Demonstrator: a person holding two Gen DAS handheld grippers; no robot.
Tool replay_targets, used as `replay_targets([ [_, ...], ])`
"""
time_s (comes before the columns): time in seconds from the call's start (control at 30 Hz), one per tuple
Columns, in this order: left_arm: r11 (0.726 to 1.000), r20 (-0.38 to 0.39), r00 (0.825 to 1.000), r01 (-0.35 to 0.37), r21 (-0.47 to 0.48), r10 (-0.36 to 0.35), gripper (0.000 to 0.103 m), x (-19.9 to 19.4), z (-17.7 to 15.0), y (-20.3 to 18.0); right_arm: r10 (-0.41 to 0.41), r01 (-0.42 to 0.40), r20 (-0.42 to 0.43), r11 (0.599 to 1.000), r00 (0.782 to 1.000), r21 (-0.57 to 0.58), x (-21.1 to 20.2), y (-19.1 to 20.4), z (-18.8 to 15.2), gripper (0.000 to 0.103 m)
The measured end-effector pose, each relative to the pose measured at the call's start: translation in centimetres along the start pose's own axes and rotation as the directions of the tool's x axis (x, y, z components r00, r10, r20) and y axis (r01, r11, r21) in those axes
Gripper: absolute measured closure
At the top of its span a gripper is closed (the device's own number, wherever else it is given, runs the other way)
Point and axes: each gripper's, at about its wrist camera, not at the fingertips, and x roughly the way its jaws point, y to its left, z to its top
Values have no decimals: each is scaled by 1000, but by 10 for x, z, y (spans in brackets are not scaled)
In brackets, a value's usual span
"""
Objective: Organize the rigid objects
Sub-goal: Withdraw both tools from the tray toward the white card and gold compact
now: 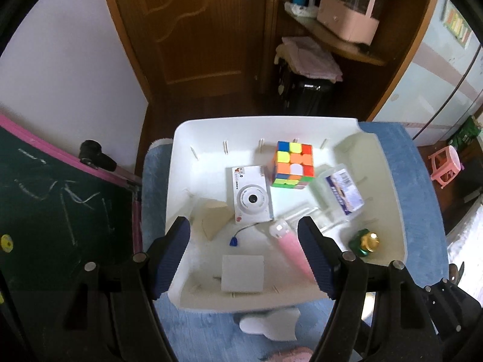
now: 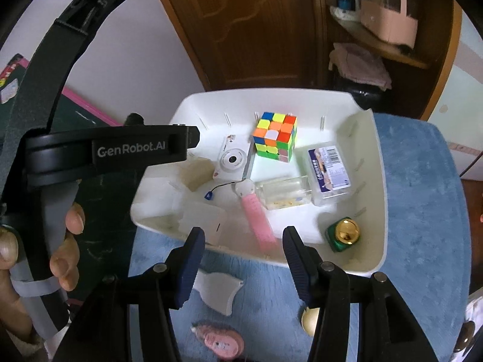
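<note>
Left wrist view: our left gripper is spread over the white plastic tray. The stiff pink plastic stick lies inside; we judge it light, gripped mid-shaft. Our right gripper is likewise spread.

Home: wooden door, chalkboard.

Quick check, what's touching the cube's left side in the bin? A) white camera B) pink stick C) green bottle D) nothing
A: the white camera lies flat against the left side of the cube in the bin; the green bottle sits apart in the near right corner, and the pink stick lies nearer the front.
</note>
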Motion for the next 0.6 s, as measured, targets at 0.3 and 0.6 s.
replay_targets([
  [0.3,1000,76,997,2,-25,0,26,-67,-30,-8,-4,6,77,1000,997,-21,-64,3,-34,49],
  [0.6,998,151,989,6,-56,3,26,-124,-59,-14,-24,30,144,999,989,-45,-115,1,-66,49],
])
